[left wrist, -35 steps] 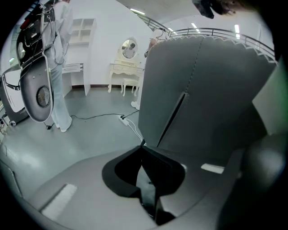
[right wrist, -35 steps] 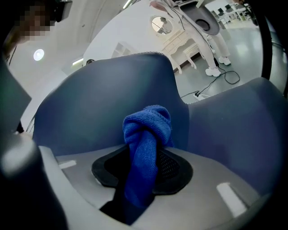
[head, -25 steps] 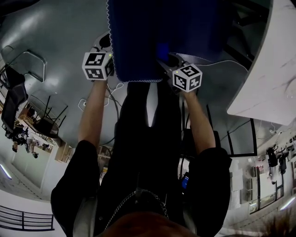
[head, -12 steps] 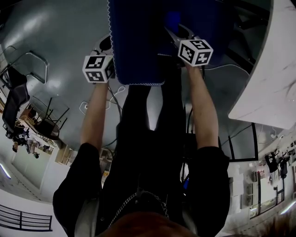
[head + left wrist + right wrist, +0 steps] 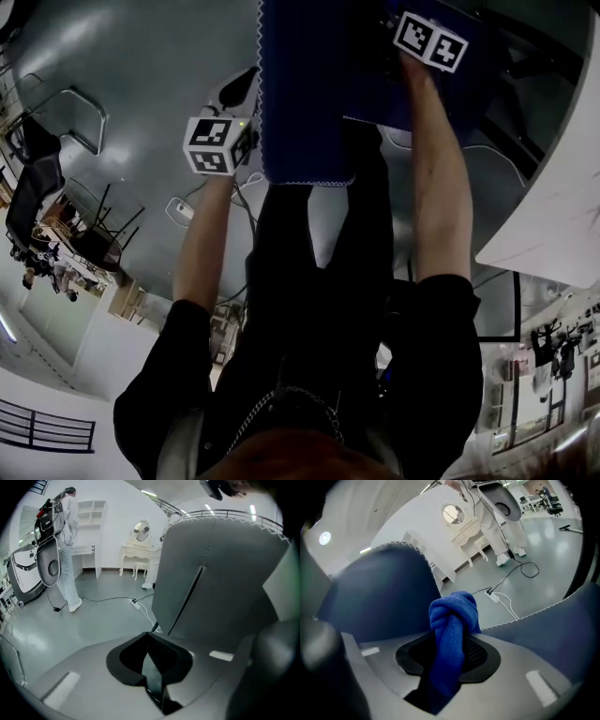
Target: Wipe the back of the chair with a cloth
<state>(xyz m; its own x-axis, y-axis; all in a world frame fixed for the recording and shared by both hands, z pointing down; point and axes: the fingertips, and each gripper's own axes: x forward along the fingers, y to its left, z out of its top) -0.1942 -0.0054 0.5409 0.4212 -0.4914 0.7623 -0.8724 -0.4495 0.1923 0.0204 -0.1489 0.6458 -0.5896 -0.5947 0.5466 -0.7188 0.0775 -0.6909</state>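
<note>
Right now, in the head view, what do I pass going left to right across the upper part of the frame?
Black office chair → left claw → blue chair back → right claw, over the chair back's right part → white table.

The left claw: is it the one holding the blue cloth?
No. The left claw is closed with nothing in it, while the blue cloth is pinched in the right claw.
</note>
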